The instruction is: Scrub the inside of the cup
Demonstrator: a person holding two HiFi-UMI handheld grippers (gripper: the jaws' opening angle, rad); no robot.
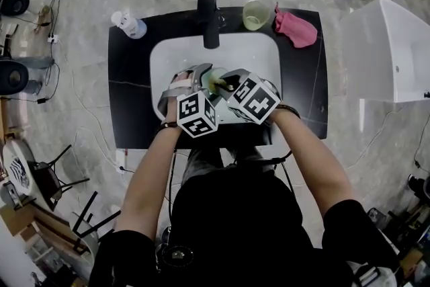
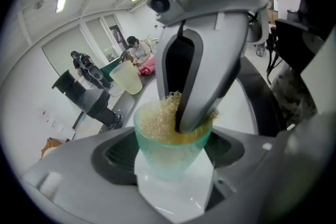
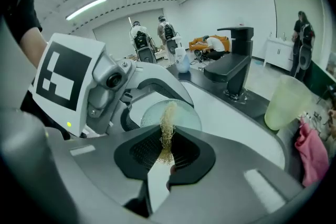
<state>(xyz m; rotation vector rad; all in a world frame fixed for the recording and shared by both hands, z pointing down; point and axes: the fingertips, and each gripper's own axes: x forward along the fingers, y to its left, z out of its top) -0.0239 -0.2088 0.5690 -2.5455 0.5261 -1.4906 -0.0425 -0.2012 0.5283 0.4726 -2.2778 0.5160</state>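
Note:
A translucent teal cup (image 2: 169,157) sits between the jaws of my left gripper (image 2: 170,152), which is shut on its sides. My right gripper (image 3: 167,148) is shut on a yellowish fibrous scrubber (image 3: 168,126). The scrubber (image 2: 157,119) and the right gripper's fingertips (image 2: 197,107) are down inside the cup's mouth. In the right gripper view the cup (image 3: 186,115) shows as a pale round rim just past the jaws. In the head view both grippers meet over the sink, and the cup (image 1: 216,75) is partly hidden by the marker cubes.
A white sink basin (image 1: 262,54) is set in a black counter (image 1: 131,91), with a black faucet (image 1: 207,13) at the back. On the counter stand a yellow-green cup (image 1: 255,15), a pink cloth (image 1: 295,29) and a white bottle (image 1: 129,25).

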